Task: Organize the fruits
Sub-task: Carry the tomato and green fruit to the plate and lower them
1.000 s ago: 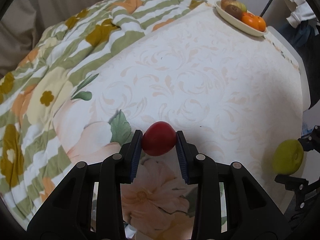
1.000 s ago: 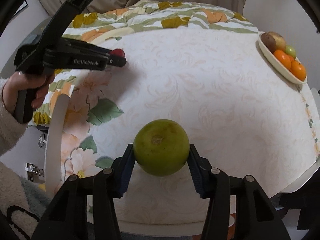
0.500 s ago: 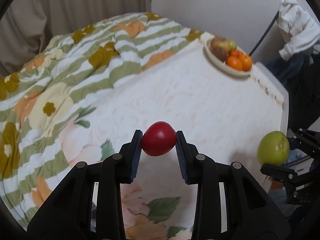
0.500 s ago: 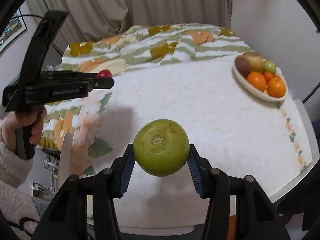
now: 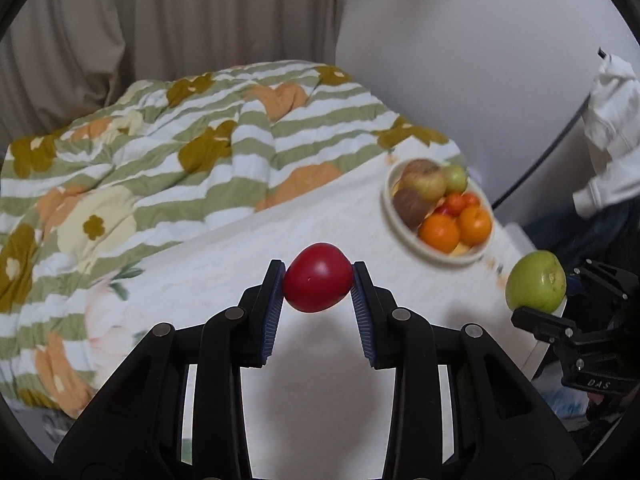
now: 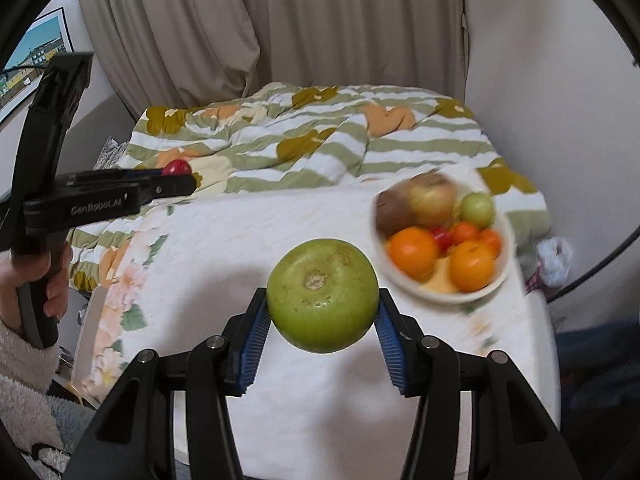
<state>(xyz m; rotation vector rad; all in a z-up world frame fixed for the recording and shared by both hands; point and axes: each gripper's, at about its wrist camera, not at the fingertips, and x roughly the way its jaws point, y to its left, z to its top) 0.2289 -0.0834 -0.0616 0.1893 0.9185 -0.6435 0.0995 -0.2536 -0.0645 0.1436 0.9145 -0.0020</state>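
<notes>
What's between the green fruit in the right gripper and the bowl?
Nothing: in the right wrist view only bare white tablecloth shows between the green fruit, clamped in the right gripper, and the bowl.

Your two pictures are lit by soft, even indoor light, rather dim, with no hard glare. The fruit bowl (image 5: 400, 227) is smeared by motion blur in both views, and its rim looks doubled in the right wrist view. The red fruit (image 5: 318, 277) and the green fruit (image 6: 322, 295) stay sharp between your tongs. A small highlight sits on the red skin. Faint, wide shadows lie on the white cloth (image 6: 248, 240) under each fruit. The fisheye lens bends the curtains (image 6: 328, 24) and the walls, and a black round border closes every corner.
</notes>
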